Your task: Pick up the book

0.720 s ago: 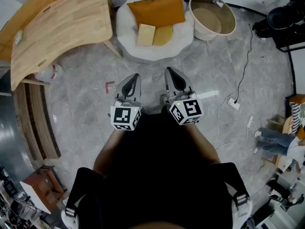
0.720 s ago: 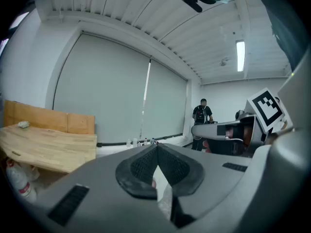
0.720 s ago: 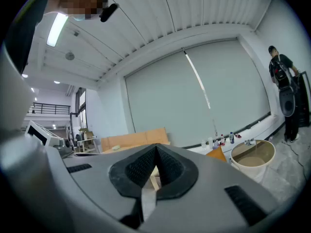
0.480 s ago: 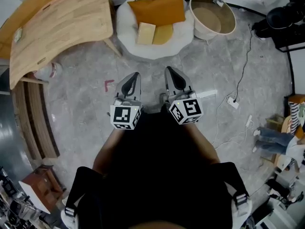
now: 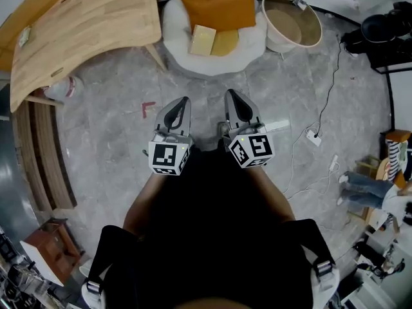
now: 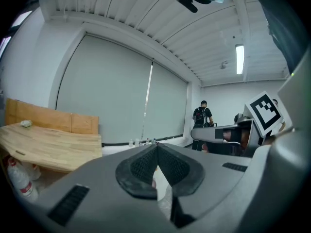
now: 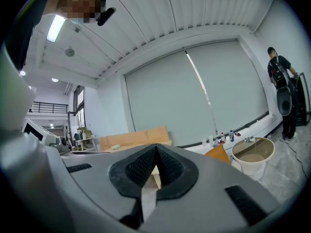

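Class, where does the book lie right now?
Head view, top centre: the book lies on the white seat, below the orange cushion, left of the tub.

Lab: floor cables [image 5: 329, 76], black equipment [image 5: 385, 34]

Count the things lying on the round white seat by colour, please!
Orange: 1, the cushion
Cream: 1, the book
Yellow: 1, a flat thing beside the book
Total: 3, all on the white seat
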{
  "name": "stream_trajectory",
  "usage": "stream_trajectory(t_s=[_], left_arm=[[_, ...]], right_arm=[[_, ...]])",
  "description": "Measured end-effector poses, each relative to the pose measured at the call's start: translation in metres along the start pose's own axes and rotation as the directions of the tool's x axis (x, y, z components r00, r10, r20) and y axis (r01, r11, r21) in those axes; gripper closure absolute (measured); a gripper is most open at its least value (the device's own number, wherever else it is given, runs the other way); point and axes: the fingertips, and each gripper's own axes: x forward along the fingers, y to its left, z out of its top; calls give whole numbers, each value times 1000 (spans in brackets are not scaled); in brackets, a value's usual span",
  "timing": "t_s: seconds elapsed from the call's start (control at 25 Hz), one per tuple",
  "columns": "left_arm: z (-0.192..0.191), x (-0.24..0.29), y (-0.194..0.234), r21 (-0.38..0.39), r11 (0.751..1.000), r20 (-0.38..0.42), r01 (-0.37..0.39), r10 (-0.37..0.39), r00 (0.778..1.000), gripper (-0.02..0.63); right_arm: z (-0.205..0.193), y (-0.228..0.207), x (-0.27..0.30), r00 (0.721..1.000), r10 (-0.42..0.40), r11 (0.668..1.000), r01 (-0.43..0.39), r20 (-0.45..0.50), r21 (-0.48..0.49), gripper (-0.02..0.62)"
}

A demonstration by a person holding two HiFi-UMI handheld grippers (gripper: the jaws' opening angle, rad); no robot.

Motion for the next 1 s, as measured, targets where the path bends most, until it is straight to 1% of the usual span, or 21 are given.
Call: stream_trajectory(t_s=[0.24,0.32,0.52,0.68,0.8,1.0], left_arm=[[-6,-28,31,-10,1000,7,-6,6,1000,600],[-9,-29,36,-10,1000,8,-7,7,1000,600],[-7,-27,44,-35,999,21,1,-1,1000,600],[-10,-18,44,-33,999,18,23,-22,1000,600],[-14,-6,51,-31,999,2,14,-14,1000,600],[-8,32,61,-18,1000,-10,16,-16,1000,600]], right_arm=[[-8,29,6,1000,-26,999,26,-2,-23,598],[-10,32,8,999,-37,999,36,-10,-29,598],[-16,35,16,999,-49,999,48,-24,-21,598],[-18,31,30,998,-50,998,49,-25,-28,598],[-18,24,44,998,-53,998,52,-22,-31,598],[-14,-5,76,998,-56,998,55,-22,-21,598]])
